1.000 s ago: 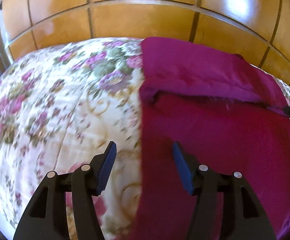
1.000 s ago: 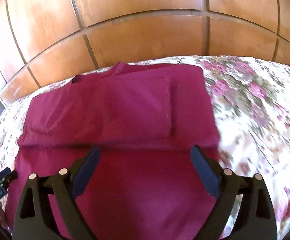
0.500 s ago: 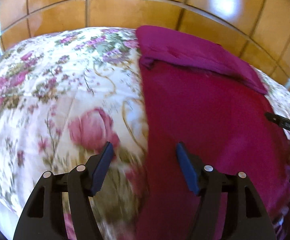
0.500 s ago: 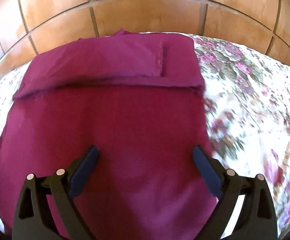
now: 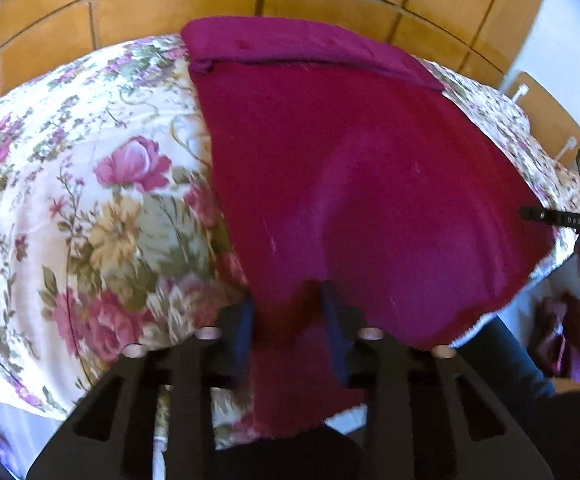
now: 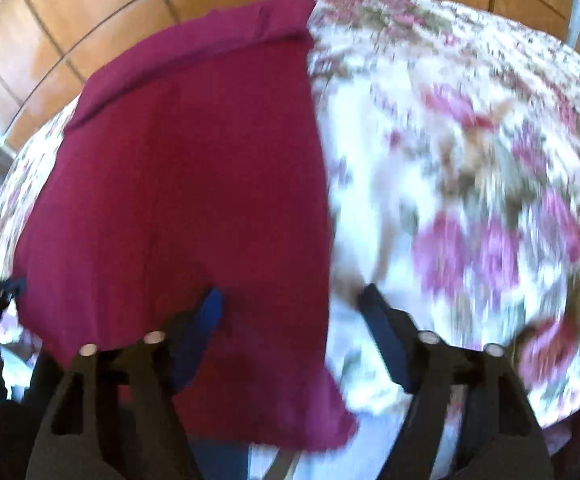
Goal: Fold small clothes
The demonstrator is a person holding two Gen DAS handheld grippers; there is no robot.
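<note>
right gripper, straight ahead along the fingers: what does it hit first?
Probably the magenta garment: the right gripper is open and straddles its right edge, so the cloth lies directly ahead, with the floral bedspread beside and beneath it. The frame is blurred, so the gap to the cloth is unclear.

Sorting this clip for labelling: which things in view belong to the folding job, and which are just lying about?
Job:
magenta garment
left gripper
right gripper

Lying about:
floral bedspread
wooden headboard
crumpled dark red cloth, low at the right
</note>
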